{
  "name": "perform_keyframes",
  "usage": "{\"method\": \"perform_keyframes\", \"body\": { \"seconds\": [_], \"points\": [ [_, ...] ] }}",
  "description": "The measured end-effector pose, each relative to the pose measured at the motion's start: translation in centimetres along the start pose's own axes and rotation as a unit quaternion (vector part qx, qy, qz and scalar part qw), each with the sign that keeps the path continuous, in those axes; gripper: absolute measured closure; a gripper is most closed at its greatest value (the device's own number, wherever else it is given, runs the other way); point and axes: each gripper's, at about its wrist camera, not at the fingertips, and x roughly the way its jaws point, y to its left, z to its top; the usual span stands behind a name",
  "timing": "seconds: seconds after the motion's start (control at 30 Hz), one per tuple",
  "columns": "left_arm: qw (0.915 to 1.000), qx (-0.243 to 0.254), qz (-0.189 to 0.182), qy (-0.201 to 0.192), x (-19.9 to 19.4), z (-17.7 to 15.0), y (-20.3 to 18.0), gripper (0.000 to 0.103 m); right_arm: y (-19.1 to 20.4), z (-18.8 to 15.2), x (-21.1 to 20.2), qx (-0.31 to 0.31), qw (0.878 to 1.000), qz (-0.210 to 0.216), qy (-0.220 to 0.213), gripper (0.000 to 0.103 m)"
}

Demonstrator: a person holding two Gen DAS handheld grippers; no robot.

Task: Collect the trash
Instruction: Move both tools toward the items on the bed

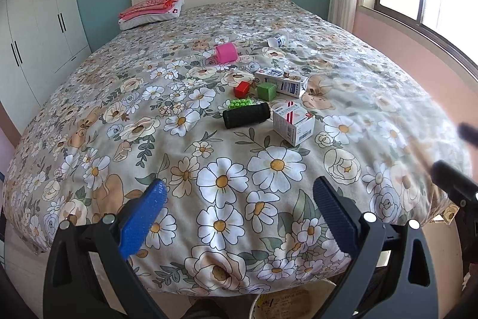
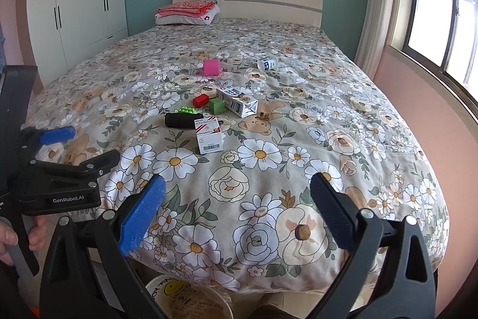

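Left gripper [image 1: 239,199] wide apart, nothing held, hanging over the near edge of the bed [image 1: 89,97]; right gripper [image 2: 237,199] same, spread wide, empty, also at the foot of the bed. Nothing grasped yet, so I judge this as the approach step before the first pick

Items on the floral cover, left to right in the left wrist view: black cylinder [image 1: 246,115] lying on its side, green studded piece [image 1: 240,102] just behind it, pink block [image 1: 226,53] further back, red cube [image 1: 241,89], green cube [image 1: 266,91] beside it, long white carton [image 1: 280,82] lying flat behind the cubes, small white box [image 1: 293,121] with red stripe and barcode nearest, white bottle [image 1: 278,39] tipped over far back right. Cartons and bottle look like the trash; cubes look like toys, that's a guess

Paper bucket [image 2: 191,301] on the floor below the bed edge, between the grippers, probably the bin

Next move likely: reach forward to the small white box, closest piece, straddle its narrow sides, close, carry back and drop in the bucket. Soft bedding may give under it, so come down gently
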Motion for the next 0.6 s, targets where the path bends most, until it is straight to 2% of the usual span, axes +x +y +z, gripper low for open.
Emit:
{"method": "perform_keyframes", "body": {
  "seconds": [0.17, 0.27, 0.43, 0.6],
  "points": [
    [0.9989, 0.029, -0.036, -0.01, 3.0, 1.8, 1.6, 0.003, 0.1, 0.9, 3.9, -0.001, 0.999, 0.036, 0.017, 0.008],
    [0.9956, 0.076, -0.051, -0.021, 5.3, 2.6, 2.2, 0.003, 0.4, 1.4, 6.7, -0.012, 0.999, 0.042, 0.024, 0.008],
    [0.9806, 0.142, -0.135, -0.015, 9.5, 4.1, 3.3, 0.003, 0.6, 2.1, 11.4, -0.015, 0.997, 0.063, 0.032, 0.008],
    [0.9638, 0.17, -0.205, -0.015, 13.6, 5.6, 4.8, 0.003, 0.6, 2.6, 15.9, -0.004, 0.994, 0.092, 0.056, 0.008]
  ]
}}
